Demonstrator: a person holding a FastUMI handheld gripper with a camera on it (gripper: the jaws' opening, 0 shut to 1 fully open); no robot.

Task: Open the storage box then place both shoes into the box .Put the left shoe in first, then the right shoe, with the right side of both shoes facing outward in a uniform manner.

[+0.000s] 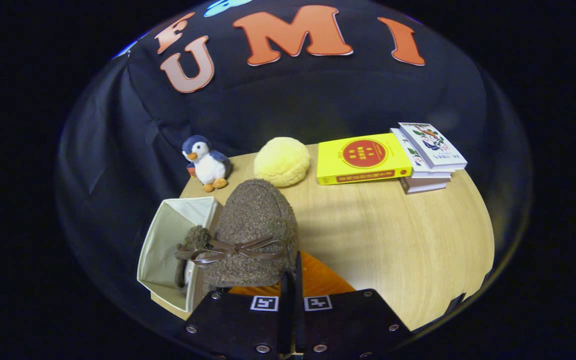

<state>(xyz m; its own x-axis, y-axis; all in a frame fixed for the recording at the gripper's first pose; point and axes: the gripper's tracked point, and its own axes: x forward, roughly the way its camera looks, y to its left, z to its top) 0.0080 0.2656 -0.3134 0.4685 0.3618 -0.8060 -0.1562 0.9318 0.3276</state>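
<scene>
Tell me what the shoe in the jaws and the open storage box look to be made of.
Shoe: fuzzy brown bouclé-like fabric, nubby surface, with a smooth leather-look bow. Storage box: probably fabric-lined soft panels, matte cream inside. The gripper jaws pinch the shoe's edge.

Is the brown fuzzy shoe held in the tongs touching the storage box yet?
Cannot tell. In the gripper view the brown shoe, gripped by the closed tongs, overlaps the rim of the open storage box, hiding any contact or gap. Another shoe already lies inside.

Staged recording booth: a wooden table (393,235) backed by black cloth (118,150), dressed with books (363,159) and a toy penguin (207,162).
</scene>
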